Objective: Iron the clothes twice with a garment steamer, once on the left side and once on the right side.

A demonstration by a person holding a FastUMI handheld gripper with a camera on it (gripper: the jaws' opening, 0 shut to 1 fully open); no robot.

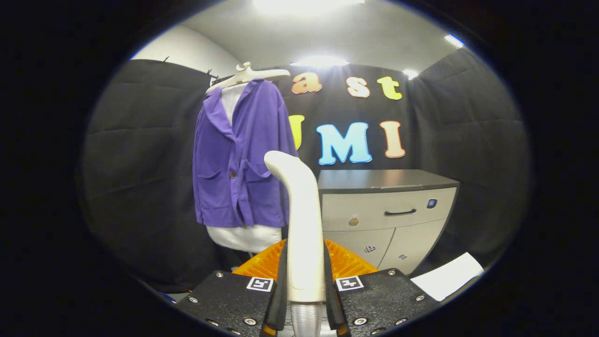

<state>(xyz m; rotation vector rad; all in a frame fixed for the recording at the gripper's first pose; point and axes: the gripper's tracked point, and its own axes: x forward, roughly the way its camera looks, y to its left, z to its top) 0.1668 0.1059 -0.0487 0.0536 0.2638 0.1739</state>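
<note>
- Gripper [305, 276]: both fingers are closed against the handle of the garment steamer [302, 224], one on each side, holding it upright between them.
- Steamer: pale handle rises straight up from the fingers, then bends over to the left at its rounded head. The head points toward the jacket. A ribbed, silvery collar shows at the bottom of the handle, below the grip.
- Purple jacket [238, 159]: hangs on a pale hanger [248, 75] beyond the fingers and to their left, against the black wall. It is buttoned at the front, with two patch pockets. A white garment under it shows at the neck and below the hem.
- Steamer head and jacket: the head overlaps the jacket's right edge in this view; whether it touches the fabric I cannot tell, probably some way short.
- Cabinet [388, 210]: dark top, pale drawer with a dark handle, doors below; stands beyond the fingers to their right.
- Orange ribbed object [346, 262]: directly behind the fingers, low down.
- White sheet [449, 276]: low, right of the fingers.
</note>
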